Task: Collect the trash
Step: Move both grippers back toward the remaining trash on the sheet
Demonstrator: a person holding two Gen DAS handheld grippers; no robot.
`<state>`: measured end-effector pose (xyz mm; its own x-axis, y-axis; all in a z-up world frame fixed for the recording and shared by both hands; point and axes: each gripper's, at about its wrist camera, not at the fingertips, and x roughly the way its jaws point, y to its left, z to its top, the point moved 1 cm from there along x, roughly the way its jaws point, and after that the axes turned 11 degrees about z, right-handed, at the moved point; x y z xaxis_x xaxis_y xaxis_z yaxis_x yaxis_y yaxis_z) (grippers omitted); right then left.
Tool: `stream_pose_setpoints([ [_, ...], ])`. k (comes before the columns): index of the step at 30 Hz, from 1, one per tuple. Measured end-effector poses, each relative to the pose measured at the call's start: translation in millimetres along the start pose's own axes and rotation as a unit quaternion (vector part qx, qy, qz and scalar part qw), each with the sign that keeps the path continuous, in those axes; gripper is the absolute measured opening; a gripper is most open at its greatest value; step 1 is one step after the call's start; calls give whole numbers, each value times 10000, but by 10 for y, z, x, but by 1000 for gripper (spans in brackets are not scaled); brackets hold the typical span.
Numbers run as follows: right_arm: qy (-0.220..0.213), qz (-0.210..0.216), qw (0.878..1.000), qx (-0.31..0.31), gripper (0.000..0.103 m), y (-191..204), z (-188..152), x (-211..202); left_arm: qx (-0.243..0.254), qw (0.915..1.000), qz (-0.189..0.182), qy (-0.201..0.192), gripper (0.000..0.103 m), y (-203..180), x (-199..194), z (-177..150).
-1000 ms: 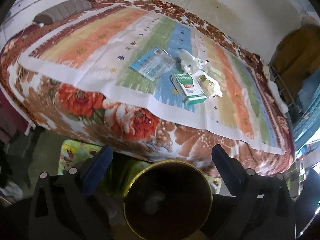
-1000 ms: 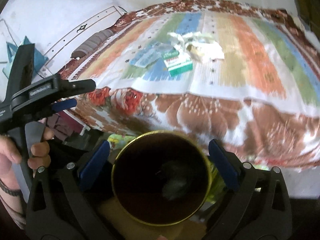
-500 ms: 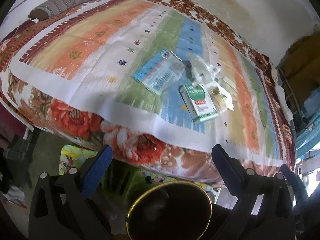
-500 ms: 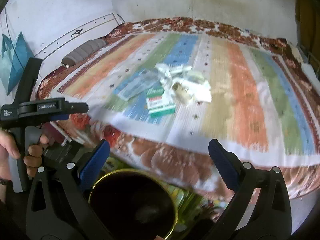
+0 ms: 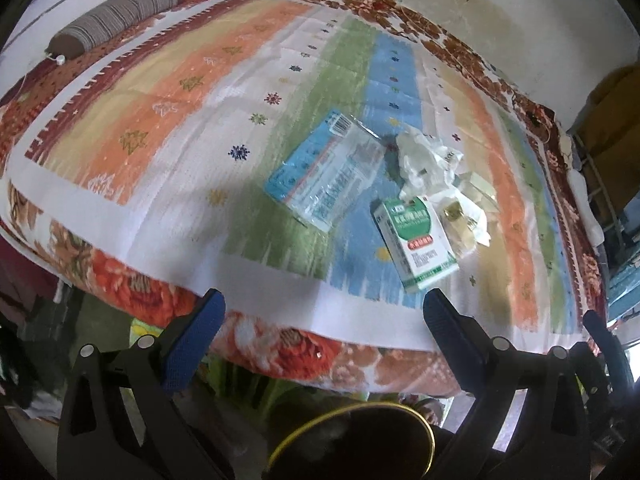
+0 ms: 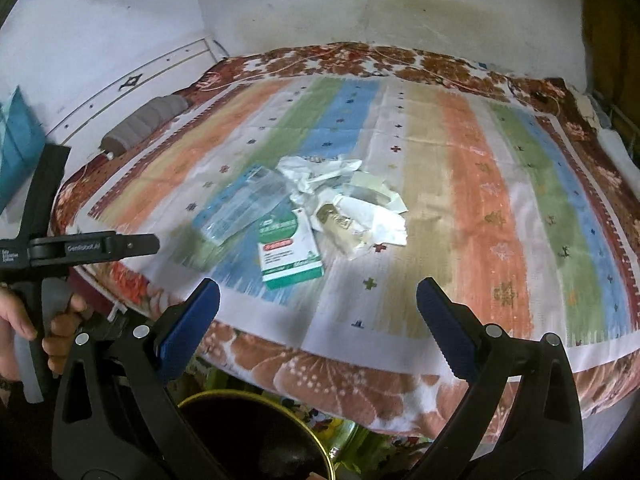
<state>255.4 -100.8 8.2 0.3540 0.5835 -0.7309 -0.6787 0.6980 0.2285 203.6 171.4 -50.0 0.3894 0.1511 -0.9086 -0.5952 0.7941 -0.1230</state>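
Observation:
Trash lies in a cluster on the striped bedspread: a green-and-white box [image 5: 416, 242] [image 6: 289, 249], a clear-and-blue plastic packet [image 5: 326, 174] [image 6: 242, 208], crumpled white paper [image 5: 424, 160] [image 6: 316, 174] and a tan wrapper with a small gold item [image 5: 460, 222] [image 6: 340, 224]. A dark bin with a yellow rim [image 5: 352, 440] [image 6: 256, 436] stands on the floor below the bed edge. My left gripper [image 5: 324, 312] is open and empty, hovering at the bed's near edge. My right gripper [image 6: 318, 304] is open and empty, also short of the trash.
A grey bolster pillow [image 5: 112, 20] [image 6: 144, 124] lies at the far left of the bed. White walls bound the bed at the back. The left gripper's handle and the hand holding it [image 6: 44, 248] show at the left of the right wrist view. Shelving [image 5: 608, 200] stands at the right.
Both grippers have risen and moved forward from over the bin toward the bed. The trash now looms larger and the bin has dropped to the bottom edge.

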Motion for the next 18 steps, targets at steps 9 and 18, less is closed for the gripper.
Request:
stream_pose_setpoints([
  [9, 99, -213, 9996, 130, 93, -128, 159, 362, 103, 9996, -25, 248, 97, -54, 299, 222],
  [18, 49, -442, 9983, 366, 93, -375, 365, 679, 51, 9996, -93, 261, 97, 121, 609, 486],
])
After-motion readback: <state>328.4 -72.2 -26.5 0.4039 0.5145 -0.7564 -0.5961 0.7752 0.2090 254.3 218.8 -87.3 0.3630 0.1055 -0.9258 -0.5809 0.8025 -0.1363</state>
